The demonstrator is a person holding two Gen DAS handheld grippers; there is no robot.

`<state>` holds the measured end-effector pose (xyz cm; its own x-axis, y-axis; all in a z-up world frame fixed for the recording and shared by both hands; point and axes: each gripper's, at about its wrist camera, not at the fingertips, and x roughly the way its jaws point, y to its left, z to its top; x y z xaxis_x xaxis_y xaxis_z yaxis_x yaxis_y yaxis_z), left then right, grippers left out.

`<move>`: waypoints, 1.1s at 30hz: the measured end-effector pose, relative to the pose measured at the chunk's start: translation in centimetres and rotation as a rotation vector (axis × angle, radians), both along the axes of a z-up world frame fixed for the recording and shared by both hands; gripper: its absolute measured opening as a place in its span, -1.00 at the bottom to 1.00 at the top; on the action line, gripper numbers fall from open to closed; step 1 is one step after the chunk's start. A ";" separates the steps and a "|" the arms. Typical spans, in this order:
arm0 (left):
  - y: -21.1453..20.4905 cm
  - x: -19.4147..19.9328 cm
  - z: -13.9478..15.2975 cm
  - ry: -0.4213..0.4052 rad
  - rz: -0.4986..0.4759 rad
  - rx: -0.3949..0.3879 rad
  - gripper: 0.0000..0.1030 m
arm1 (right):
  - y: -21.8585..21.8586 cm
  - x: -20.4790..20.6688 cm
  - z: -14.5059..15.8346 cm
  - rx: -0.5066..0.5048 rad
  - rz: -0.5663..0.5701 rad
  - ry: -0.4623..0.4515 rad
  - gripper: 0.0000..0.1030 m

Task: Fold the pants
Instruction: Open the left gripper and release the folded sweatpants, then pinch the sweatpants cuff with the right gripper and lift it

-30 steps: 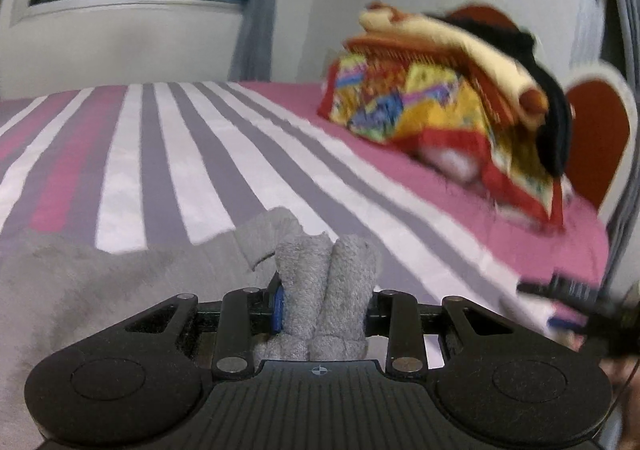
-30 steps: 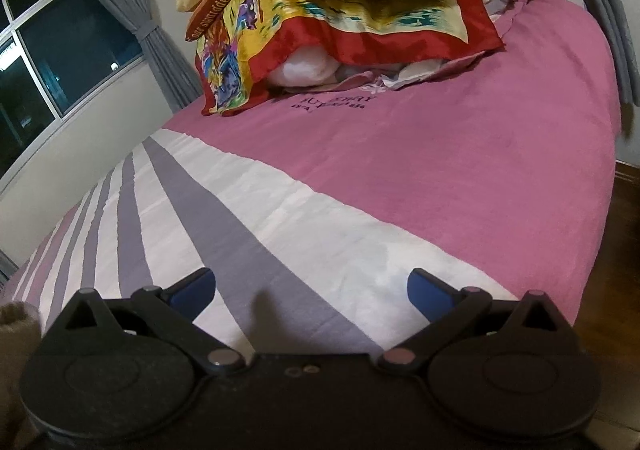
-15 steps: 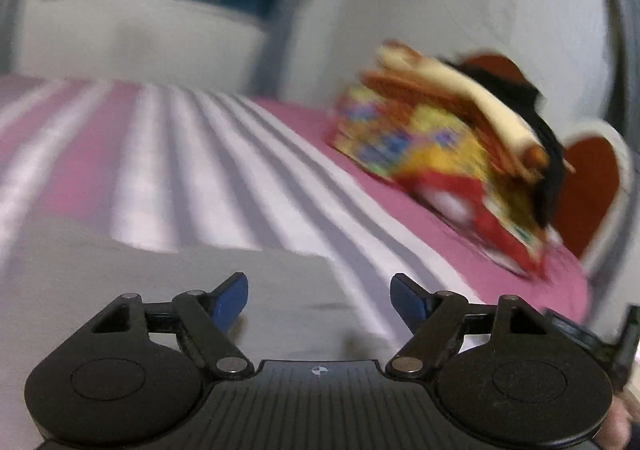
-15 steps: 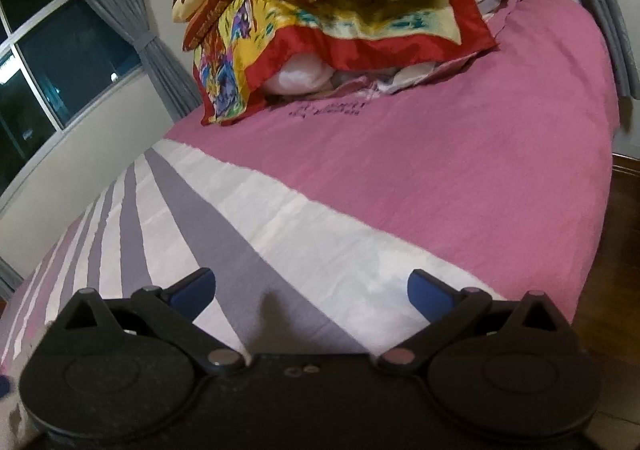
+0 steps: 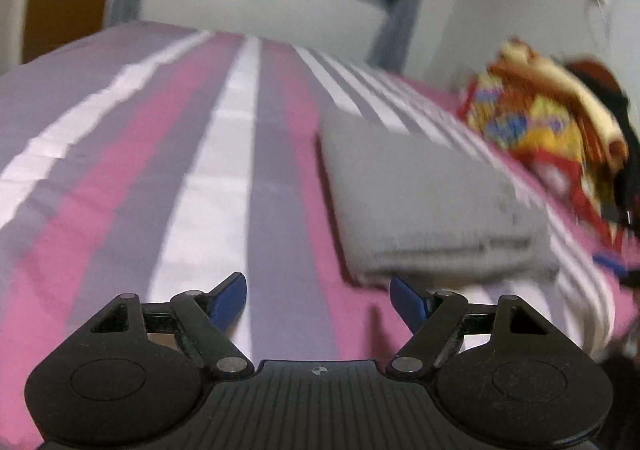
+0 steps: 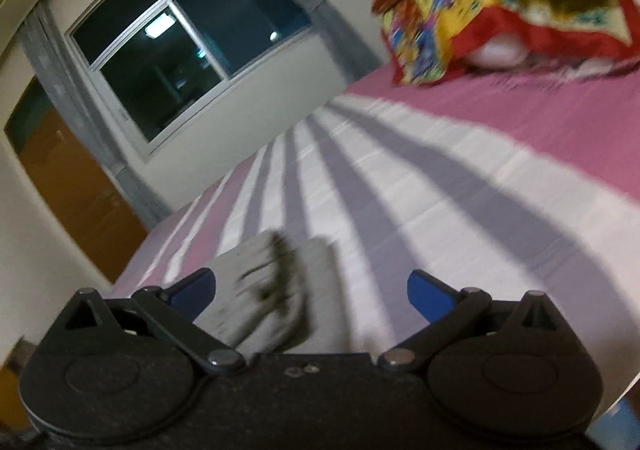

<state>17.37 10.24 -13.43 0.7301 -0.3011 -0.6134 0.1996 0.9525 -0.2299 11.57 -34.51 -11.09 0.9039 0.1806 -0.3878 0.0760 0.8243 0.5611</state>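
Note:
The grey pants [image 5: 424,193] lie folded in a flat rectangular stack on the striped bedspread [image 5: 208,169]. In the left wrist view they lie ahead and to the right of my left gripper [image 5: 318,298], which is open and empty, above the bed just short of the stack's near edge. In the right wrist view the pants [image 6: 276,290] show blurred, close in front, between the left finger and the middle of my right gripper [image 6: 312,294], which is open and holds nothing.
A pile of colourful bedding and pillows [image 5: 560,129] sits at the head of the bed, also in the right wrist view [image 6: 500,9]. A window [image 6: 188,49] with grey curtains and an orange door [image 6: 76,185] stand behind the bed.
My left gripper let go of the pants, opened and swung back left, leaving the folded stack on the bed. My right gripper turned left, bringing the pants into its view.

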 end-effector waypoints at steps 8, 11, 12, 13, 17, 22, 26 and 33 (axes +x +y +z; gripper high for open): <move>-2.3 3.4 -0.9 0.035 -0.017 -0.008 0.51 | 3.6 0.8 0.3 0.017 0.080 0.028 0.57; -2.6 3.5 -1.2 0.032 -0.019 0.012 0.51 | 4.8 1.5 0.6 0.001 0.117 0.027 0.41; -2.5 3.5 -1.3 0.032 -0.020 0.003 0.51 | 5.2 1.9 0.6 -0.001 0.128 0.030 0.35; -2.2 3.4 -1.3 0.031 -0.020 -0.013 0.51 | 5.6 2.3 0.5 -0.003 0.140 0.035 0.26; -1.3 3.5 -1.5 0.037 -0.004 -0.050 0.51 | 6.8 4.0 0.0 -0.014 0.156 0.079 0.17; -1.2 3.7 -1.8 0.038 0.003 -0.058 0.51 | 6.9 6.9 -0.9 0.016 0.126 0.151 -0.02; -1.0 3.9 -1.9 0.046 0.005 -0.072 0.51 | 6.2 8.9 -1.5 0.066 0.145 0.218 -0.45; -1.0 4.0 -2.2 0.050 0.011 -0.077 0.51 | 5.5 5.7 -0.6 0.025 0.129 0.139 -0.50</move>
<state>21.40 9.22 -15.65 0.7027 -0.3410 -0.6245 0.1761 0.9337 -0.3117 17.24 -28.99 -11.68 0.8103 0.3031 -0.5016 0.0487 0.8180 0.5731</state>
